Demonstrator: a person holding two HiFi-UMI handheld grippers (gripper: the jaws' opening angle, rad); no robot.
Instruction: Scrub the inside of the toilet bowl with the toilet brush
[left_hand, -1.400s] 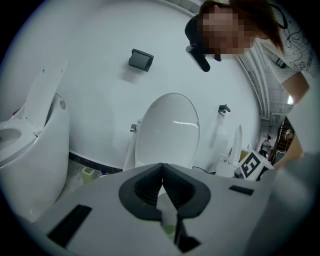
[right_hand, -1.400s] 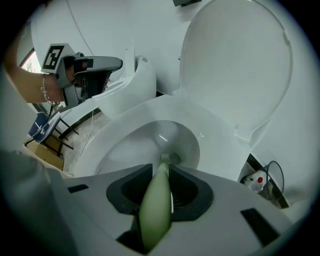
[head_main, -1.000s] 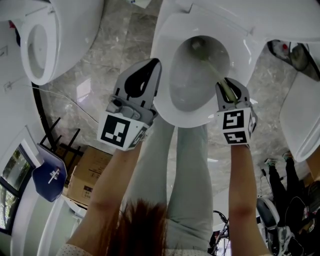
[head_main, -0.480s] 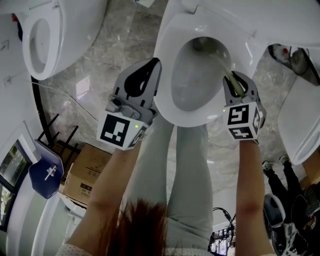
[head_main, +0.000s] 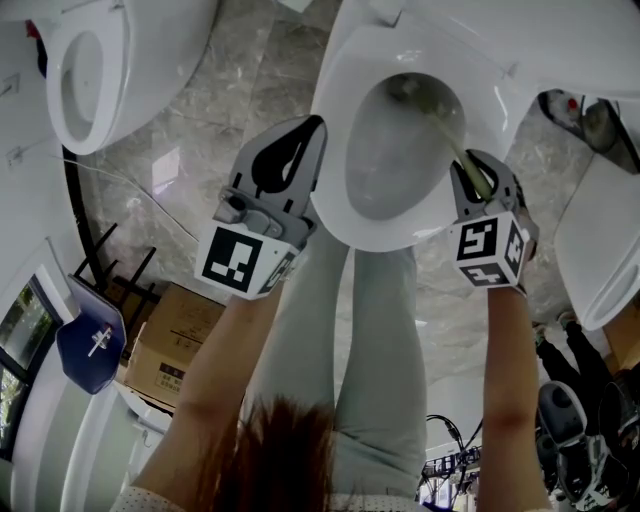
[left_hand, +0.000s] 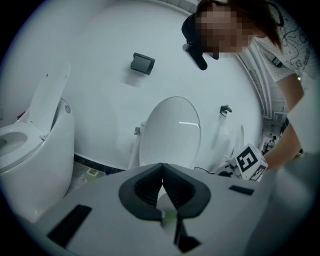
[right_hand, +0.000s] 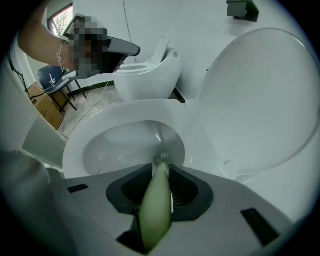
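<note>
Right gripper (right_hand: 161, 172) clamps the pale green toilet brush (right_hand: 154, 210) by its handle. Ahead of it, the brush head reaches into the toilet bowl (right_hand: 115, 150), with free room around. Left gripper (head_main: 303, 137), jaws together and empty, hovers just outside the rim.

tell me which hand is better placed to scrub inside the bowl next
Right. The right tool is shut on the toilet brush by its handle, and the brush head sits inside the toilet bowl. The left tool is shut on nothing, beside the bowl's outer rim.
</note>
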